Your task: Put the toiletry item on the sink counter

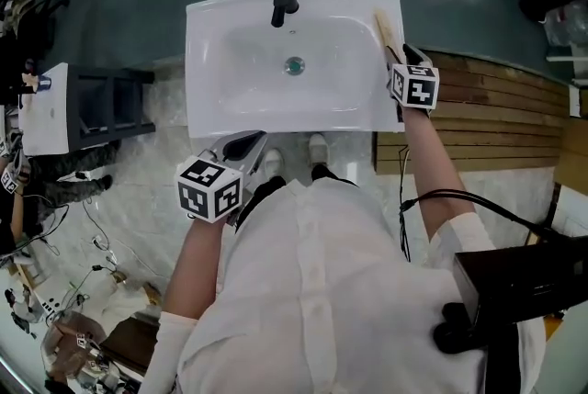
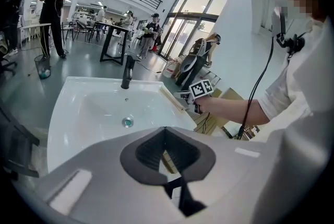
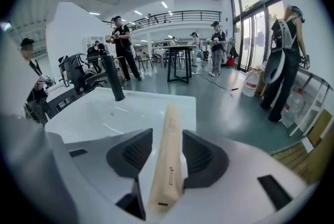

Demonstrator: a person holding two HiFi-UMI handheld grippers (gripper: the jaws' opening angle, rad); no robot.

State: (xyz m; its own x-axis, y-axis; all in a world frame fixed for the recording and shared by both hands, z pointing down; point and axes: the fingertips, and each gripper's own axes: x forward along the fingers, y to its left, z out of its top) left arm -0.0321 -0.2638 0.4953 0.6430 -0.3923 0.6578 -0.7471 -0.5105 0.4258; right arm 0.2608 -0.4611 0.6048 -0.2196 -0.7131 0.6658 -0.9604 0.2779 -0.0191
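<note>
The long, pale tan toiletry stick [image 3: 169, 160] lies flat on the right rim of the white sink surface [image 1: 211, 25]. The right claw [image 3: 167, 135] is spread wide. The stick sits between its pads but is not pinched. The left claw [image 2: 165, 131] is pressed together with nothing in it, near the sink's front. The rim looks narrow. If the right claw bumps the stick while pulling back, it could roll off or slip into the bowl.
</note>
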